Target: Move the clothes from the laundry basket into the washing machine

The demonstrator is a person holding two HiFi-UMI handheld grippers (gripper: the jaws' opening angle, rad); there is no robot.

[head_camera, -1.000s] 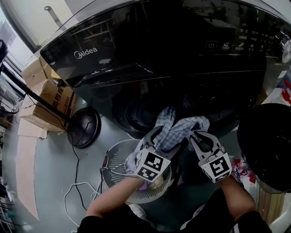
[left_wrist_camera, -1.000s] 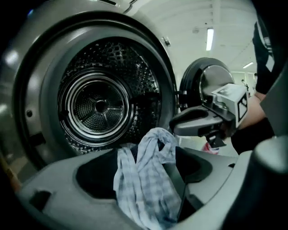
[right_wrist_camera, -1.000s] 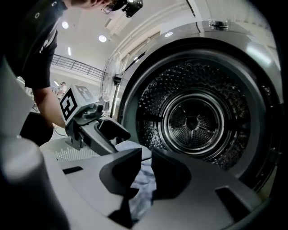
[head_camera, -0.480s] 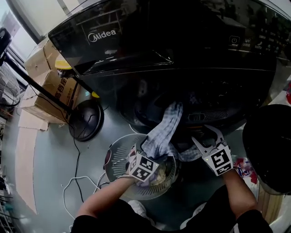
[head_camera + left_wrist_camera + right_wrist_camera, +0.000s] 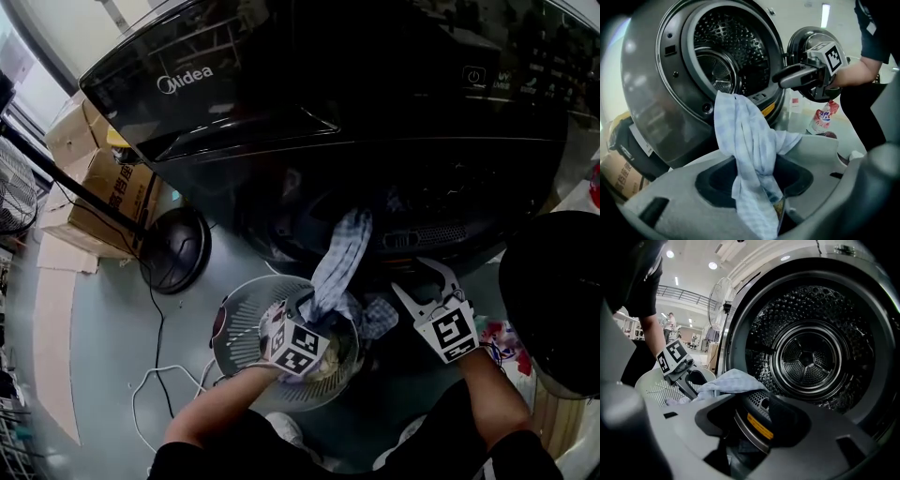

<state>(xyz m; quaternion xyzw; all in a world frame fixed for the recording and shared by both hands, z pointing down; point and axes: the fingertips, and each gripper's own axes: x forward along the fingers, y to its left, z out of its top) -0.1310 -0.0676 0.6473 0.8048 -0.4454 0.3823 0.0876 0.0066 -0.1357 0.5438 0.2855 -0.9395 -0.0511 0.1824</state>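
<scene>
1. A grey floor (image 5: pixel 112 309) carries the white laundry basket (image 5: pixel 239 323), just before the open washing machine (image 5: pixel 281 141).
2. The left hand-held gripper (image 5: pixel 323 314), low in the basket, has just been closing. It pinches the checked cloth (image 5: pixel 745 136), likely to feed in its tail.
3. The right hand-held gripper (image 5: pixel 422 281), its jaws just opened, holds nothing.
4. The cloth, pale blue and limp, drapes from the drum lip to the basket.

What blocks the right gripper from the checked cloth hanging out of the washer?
Likely nothing, so yes: the right gripper, jaws just opened and empty, sits right beside the checked cloth.
</scene>
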